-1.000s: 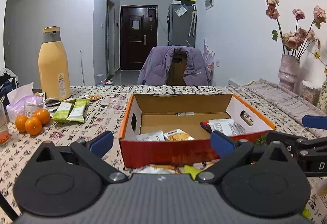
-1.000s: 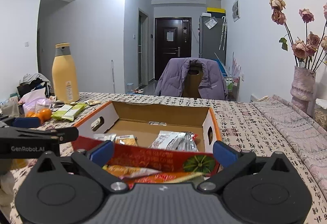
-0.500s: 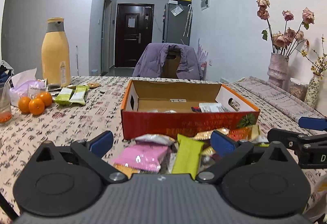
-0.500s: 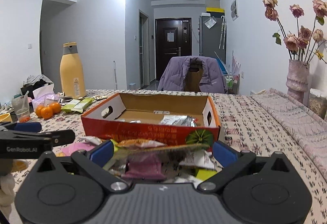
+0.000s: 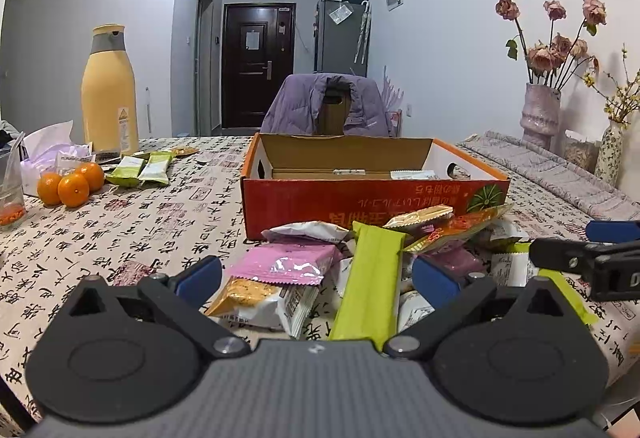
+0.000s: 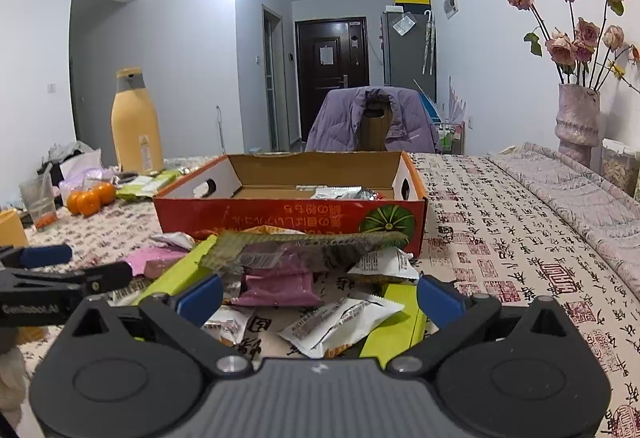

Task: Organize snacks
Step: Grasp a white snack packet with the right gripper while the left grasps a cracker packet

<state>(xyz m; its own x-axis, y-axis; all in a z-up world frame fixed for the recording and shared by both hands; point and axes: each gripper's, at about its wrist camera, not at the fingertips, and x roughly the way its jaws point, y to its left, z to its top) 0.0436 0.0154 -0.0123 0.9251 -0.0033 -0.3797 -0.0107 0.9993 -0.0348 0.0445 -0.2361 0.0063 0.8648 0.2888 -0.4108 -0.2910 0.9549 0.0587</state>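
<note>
The left gripper (image 5: pixel 316 276) hangs low over a heap of snacks (image 5: pixel 360 250) on the counter (image 5: pixel 120 222), its jaws spread wide and gripping nothing. Between the blue pads (image 5: pixel 199 273) lie a pink packet (image 5: pixel 288 264), an orange-and-white packet (image 5: pixel 256 302) and a long green bar (image 5: pixel 370 282); whether the pads touch any wrapper cannot be told.

The right gripper (image 6: pixel 320 294) sits just beside it over the same heap, jaws equally wide apart and empty. A white packet (image 6: pixel 340 324) and a purple packet (image 6: pixel 280 284) lie between its pads (image 6: pixel 200 294), with a crumpled olive wrapper (image 6: pixel 304 244) lying across the heap beyond.

The heap lies against the near wall of an open red box (image 5: pixel 360 198), which holds a few packets already. Well apart to the left stand a yellow bottle (image 5: pixel 109 90), three oranges (image 5: pixel 70 184) and two green packets (image 5: pixel 140 170).
</note>
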